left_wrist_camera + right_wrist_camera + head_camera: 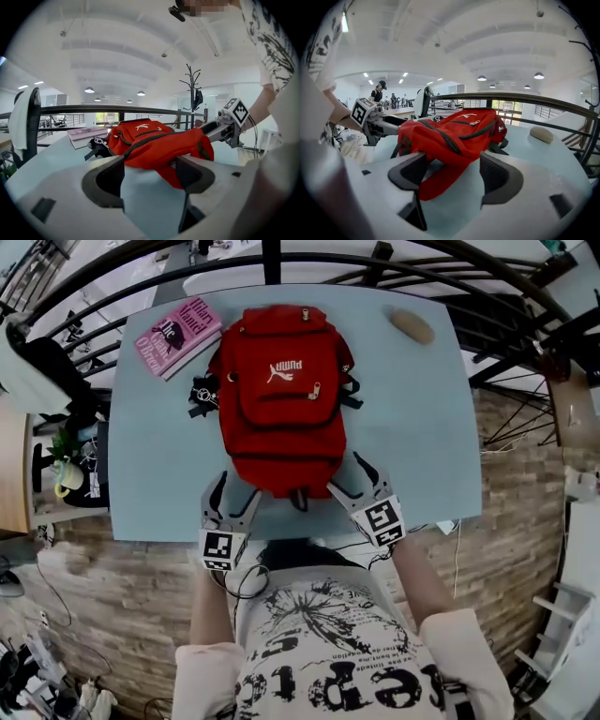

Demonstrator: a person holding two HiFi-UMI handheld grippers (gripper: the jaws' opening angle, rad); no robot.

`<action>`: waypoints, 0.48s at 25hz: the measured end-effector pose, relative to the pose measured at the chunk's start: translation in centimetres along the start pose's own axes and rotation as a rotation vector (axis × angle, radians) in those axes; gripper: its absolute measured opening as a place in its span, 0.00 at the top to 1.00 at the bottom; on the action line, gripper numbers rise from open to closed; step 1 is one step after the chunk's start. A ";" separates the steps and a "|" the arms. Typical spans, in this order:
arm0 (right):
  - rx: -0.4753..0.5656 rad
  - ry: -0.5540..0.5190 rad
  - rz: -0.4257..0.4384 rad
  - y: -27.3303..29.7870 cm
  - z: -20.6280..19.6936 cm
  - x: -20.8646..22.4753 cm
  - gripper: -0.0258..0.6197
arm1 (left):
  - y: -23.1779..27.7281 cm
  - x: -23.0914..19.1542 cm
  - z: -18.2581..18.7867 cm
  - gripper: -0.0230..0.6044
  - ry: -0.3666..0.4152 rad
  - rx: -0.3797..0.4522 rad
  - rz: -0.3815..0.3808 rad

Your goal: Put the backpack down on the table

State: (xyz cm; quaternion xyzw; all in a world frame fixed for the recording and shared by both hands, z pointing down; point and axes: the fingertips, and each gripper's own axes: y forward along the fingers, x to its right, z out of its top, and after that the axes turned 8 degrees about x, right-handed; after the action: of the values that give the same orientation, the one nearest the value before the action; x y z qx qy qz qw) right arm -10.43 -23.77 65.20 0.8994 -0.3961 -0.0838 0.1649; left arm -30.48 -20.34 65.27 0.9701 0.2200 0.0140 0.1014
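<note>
The backpack (281, 404) bears the brand PUMA in white. The pink book (176, 336) cover reads "Hilary Mantel".

We wear: white T-shirt (328, 657), black print | our sleeves (204, 676): short, pale | left gripper (234, 496), right gripper (351, 480): grey bodies, dark jaws, black-and-white marker cubes (222, 547) | black cable (246, 594) loops below our left one
</note>
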 end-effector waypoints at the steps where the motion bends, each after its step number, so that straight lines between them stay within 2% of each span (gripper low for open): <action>1: 0.006 0.018 -0.007 -1.0 0.0 -0.2 0.45 | -0.6 0.4 0.6 0.46 0.002 0.012 0.007; 4: 0.033 0.057 -0.028 -3.5 0.6 -1.0 0.46 | -2.2 1.5 2.5 0.46 0.006 0.040 0.037; 7: 0.065 0.069 -0.040 -5.3 1.4 -2.1 0.51 | -3.9 2.7 4.5 0.48 0.014 0.054 0.068; 9: 0.090 0.076 -0.053 -6.5 2.4 -2.7 0.56 | -5.1 3.5 6.5 0.67 0.013 0.098 0.097; 12: 0.148 0.101 -0.073 -8.5 4.6 -3.4 0.74 | -6.8 4.7 8.8 0.88 0.027 0.141 0.123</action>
State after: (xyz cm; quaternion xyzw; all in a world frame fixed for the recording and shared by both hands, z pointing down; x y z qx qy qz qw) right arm -8.20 -16.92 57.93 0.9260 -0.3594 -0.0151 0.1147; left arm -28.51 -14.04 55.19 0.9863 0.1617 0.0175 0.0289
